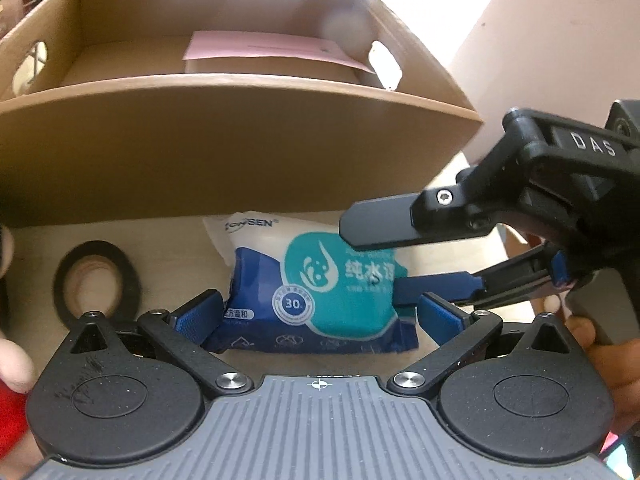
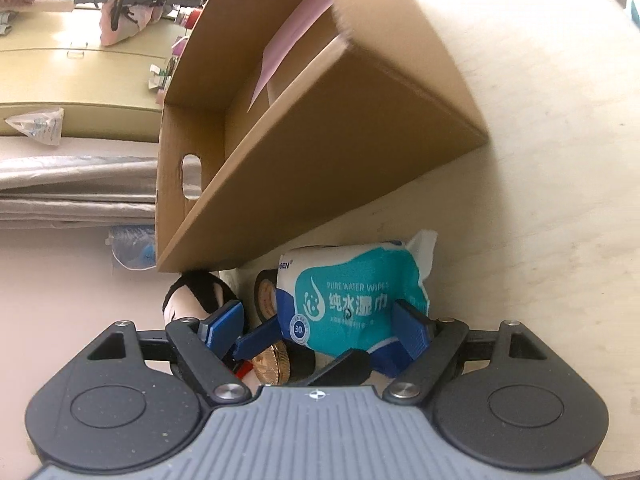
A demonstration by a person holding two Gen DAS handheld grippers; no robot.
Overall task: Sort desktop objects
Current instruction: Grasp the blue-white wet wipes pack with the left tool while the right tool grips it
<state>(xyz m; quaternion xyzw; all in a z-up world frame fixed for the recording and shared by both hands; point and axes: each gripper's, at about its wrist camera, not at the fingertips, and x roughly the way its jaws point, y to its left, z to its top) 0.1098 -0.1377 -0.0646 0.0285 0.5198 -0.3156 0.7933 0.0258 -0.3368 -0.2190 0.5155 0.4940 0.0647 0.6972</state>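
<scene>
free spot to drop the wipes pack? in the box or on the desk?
Box: bare floor left of the pink paper. Desk: bare to the right of the box and wipes pack. Crowded in front of the box: pack, black tape roll, both claws.

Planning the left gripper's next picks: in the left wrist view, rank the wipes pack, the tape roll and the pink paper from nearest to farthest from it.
1. wipes pack, between the left gripper fingers.
2. tape roll, to the left on the table.
3. pink paper, farthest, inside the cardboard box.
</scene>
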